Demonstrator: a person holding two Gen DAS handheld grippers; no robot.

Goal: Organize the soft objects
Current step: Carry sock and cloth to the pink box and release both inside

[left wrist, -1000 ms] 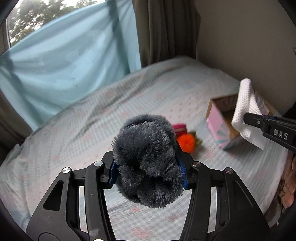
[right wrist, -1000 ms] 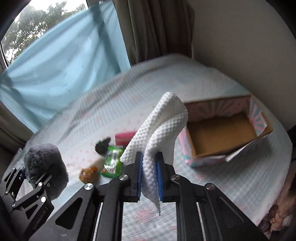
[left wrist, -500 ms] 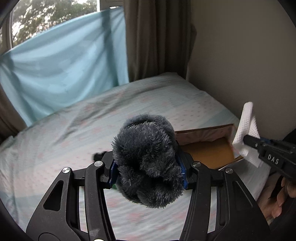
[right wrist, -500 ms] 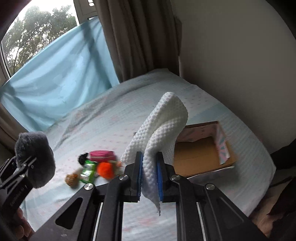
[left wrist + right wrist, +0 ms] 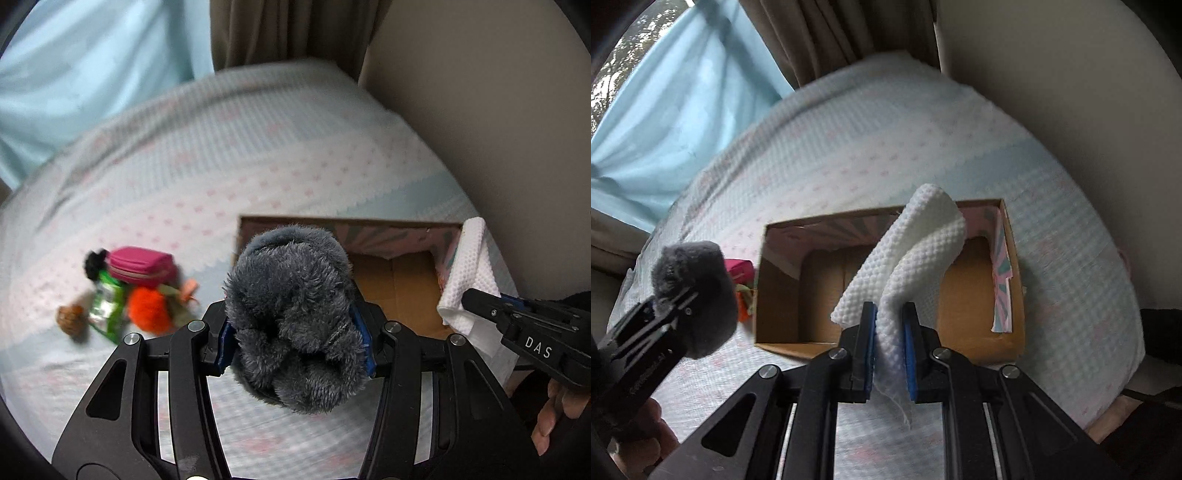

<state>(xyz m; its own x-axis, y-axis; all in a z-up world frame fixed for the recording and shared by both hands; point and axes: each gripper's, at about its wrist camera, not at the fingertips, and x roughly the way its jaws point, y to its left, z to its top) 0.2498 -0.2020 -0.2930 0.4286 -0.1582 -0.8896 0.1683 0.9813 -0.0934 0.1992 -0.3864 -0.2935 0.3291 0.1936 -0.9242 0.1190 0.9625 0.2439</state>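
My left gripper (image 5: 295, 343) is shut on a grey fluffy plush (image 5: 295, 314) and holds it above the bed, at the near left edge of an open cardboard box (image 5: 399, 284). My right gripper (image 5: 889, 350) is shut on a white waffle cloth (image 5: 916, 254) and holds it over the near side of the box (image 5: 820, 284), whose bare brown floor shows. The plush also shows in the right wrist view (image 5: 694, 291), left of the box. The cloth shows in the left wrist view (image 5: 467, 273) at the box's right end.
A pile of small items lies on the bed left of the box: a pink pouch (image 5: 142, 266), an orange pompom (image 5: 149, 308), a green packet (image 5: 107, 306) and a small brown object (image 5: 70, 319). A wall (image 5: 480, 110) and curtains (image 5: 820, 37) border the bed's far side.
Both grippers have moved closer to the box and tilted down over it. The box now fills the middle of the right wrist view. Both still hold their objects.
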